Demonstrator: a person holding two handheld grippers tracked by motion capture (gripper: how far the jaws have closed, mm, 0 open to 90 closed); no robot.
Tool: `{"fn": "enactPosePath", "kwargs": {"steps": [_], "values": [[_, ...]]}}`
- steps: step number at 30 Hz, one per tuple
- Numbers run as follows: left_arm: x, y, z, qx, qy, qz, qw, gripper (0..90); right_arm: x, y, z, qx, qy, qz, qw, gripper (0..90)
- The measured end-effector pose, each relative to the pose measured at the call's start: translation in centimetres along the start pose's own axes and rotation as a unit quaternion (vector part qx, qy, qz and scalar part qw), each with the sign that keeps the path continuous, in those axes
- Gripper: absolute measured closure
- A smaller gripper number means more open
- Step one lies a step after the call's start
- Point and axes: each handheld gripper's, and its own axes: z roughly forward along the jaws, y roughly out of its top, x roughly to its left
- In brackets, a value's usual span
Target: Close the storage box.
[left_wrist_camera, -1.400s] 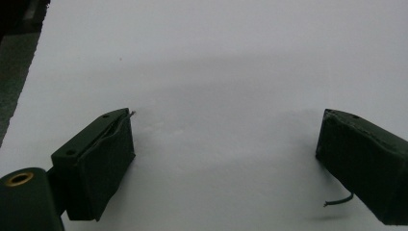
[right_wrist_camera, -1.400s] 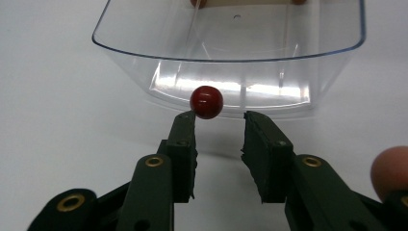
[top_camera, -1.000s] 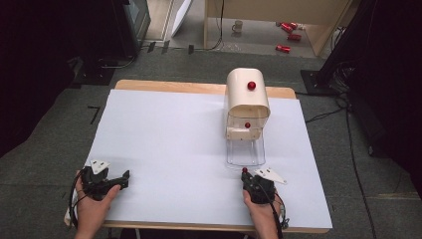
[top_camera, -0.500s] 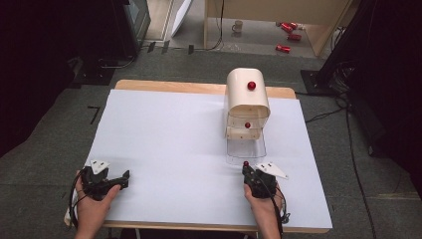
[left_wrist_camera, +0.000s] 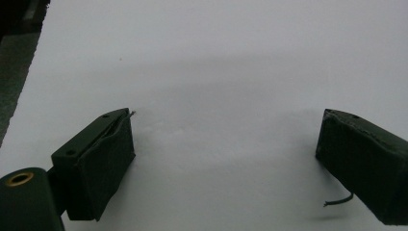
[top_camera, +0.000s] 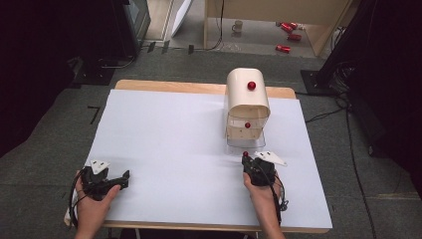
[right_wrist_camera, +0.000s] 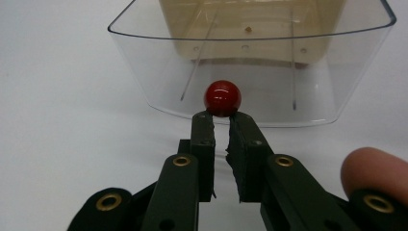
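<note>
The right tongs (right_wrist_camera: 220,117) lie low over the white worktop (top_camera: 174,144), pointing at the cream box (top_camera: 247,102), jaws nearly closed, tips at a red knob (right_wrist_camera: 222,97) on the clear drawer (right_wrist_camera: 144,62) pulled out of the box's front. Whether they pinch the knob's stem is hidden behind the ball. The left tongs (top_camera: 124,175) rest well left of the box near the worktop's front edge, jaws wide apart and empty. Two more red knobs (top_camera: 251,85) sit on the box.
</note>
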Motion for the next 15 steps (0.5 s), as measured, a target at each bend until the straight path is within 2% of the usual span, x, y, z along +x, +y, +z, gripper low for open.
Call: {"fn": "enactPosePath", "kwargs": {"steps": [15], "values": [[0.0, 0.0, 0.0, 0.000, 0.000, 0.000, 1.0000, 6.3, -0.4, 1.6, 2.4, 0.006, -0.009, 0.000, 0.9999, 81.3]]}}
